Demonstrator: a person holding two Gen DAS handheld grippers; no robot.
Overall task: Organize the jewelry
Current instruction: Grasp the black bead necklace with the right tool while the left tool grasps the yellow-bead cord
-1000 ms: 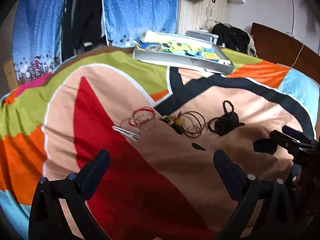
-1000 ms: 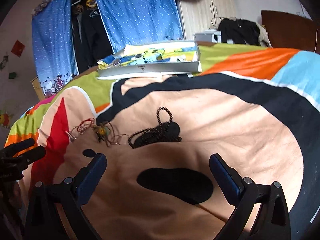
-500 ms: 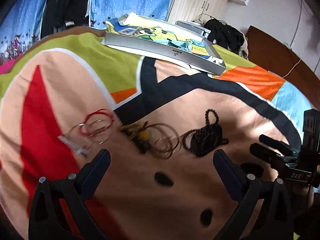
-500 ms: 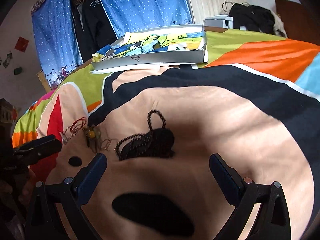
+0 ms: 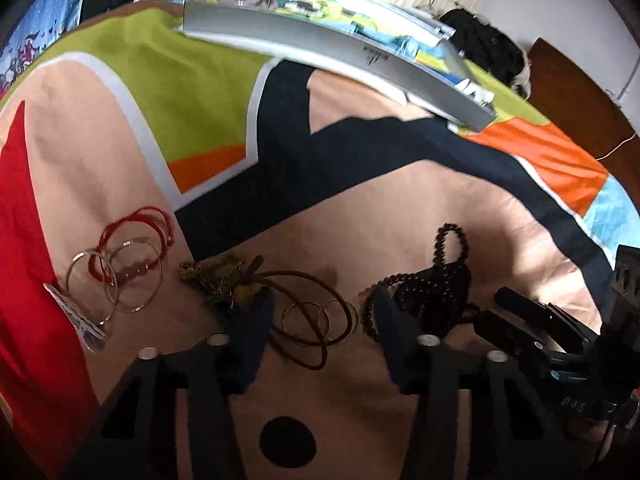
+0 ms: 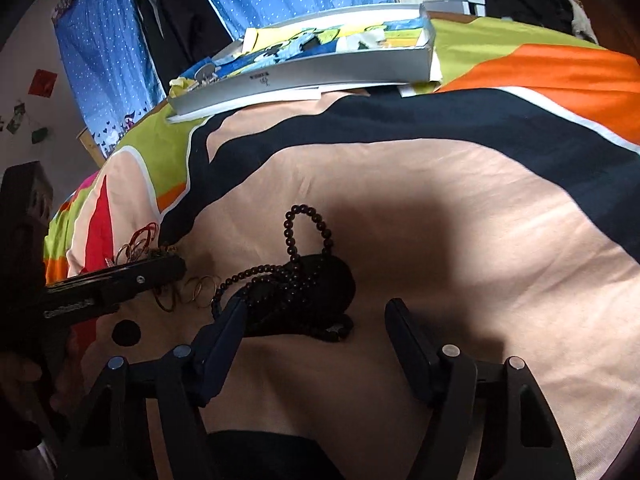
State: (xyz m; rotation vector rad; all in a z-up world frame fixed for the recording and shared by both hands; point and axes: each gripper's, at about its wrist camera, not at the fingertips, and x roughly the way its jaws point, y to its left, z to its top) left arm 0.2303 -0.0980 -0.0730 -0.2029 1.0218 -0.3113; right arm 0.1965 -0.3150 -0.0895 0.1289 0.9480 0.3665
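Both tongs apart and low over the bed: left tongs (image 5: 320, 316) straddle the brown cord and rings (image 5: 316, 320), right tongs (image 6: 316, 320) beside the black bead necklace (image 6: 304, 280), likely lining up separate picks.

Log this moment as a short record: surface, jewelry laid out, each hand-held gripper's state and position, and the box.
surface: bedspread
jewelry: red cords and silver bangles; brown cords with rings; black beads
left hand-held gripper: open, over the brown cords
right hand-held gripper: open, at the black beads, left finger touching them
box: grey, at the far side, holding colourful items
held: nothing
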